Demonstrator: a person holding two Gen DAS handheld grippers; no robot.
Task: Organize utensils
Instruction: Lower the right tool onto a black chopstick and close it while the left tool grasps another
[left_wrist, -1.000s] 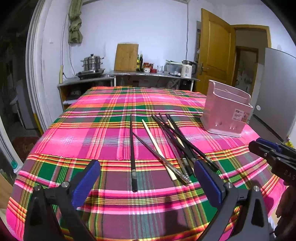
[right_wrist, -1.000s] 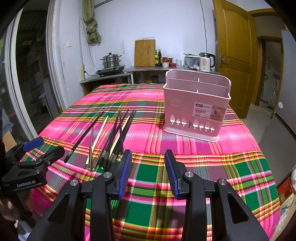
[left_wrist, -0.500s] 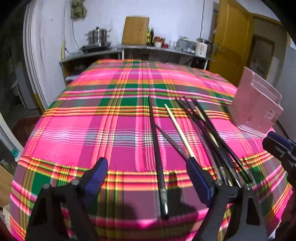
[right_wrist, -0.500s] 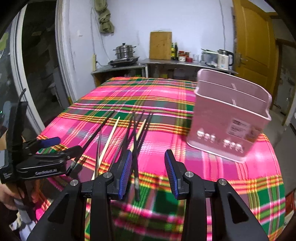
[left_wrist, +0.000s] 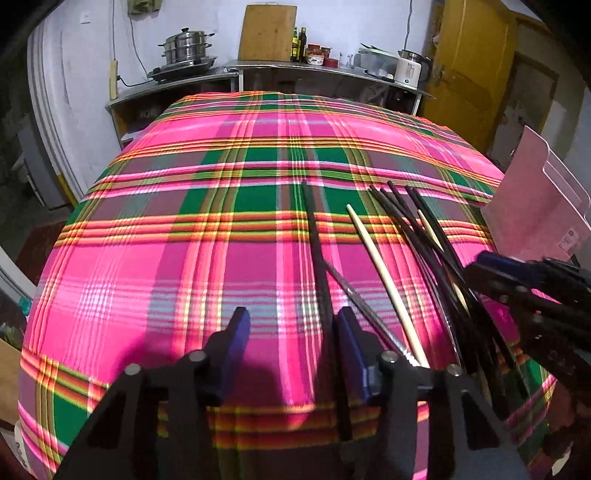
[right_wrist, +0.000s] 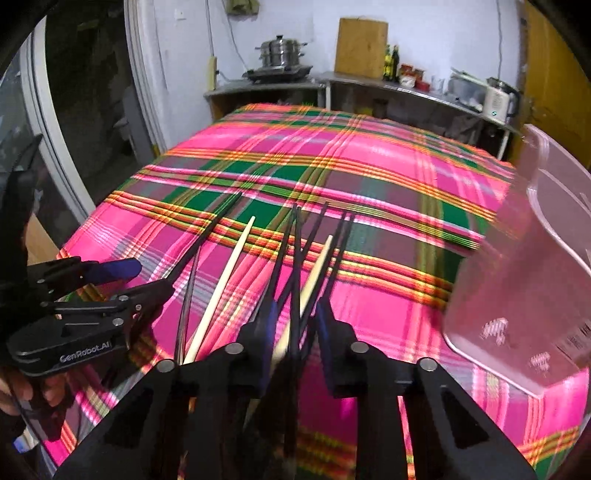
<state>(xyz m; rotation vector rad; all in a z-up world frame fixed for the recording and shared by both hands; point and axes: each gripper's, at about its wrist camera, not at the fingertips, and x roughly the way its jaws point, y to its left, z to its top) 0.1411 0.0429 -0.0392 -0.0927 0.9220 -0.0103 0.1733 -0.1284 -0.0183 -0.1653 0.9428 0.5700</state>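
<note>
The left tool (left_wrist: 291, 345) had just been closing around a lone black chopstick (left_wrist: 314, 240), pads not yet pinching it. The right tool (right_wrist: 295, 325), also narrowing, straddled the chopstick bundle (right_wrist: 306, 258) on the bench (left_wrist: 147, 277). Both tilted steeply down; pink basket (right_wrist: 517, 288) waited right.

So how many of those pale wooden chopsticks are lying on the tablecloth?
2. One pale chopstick lies alone, left of the dark cluster; the second pale chopstick sits among the black ones, running between the right gripper's fingers. Others could be hidden underneath.
</note>
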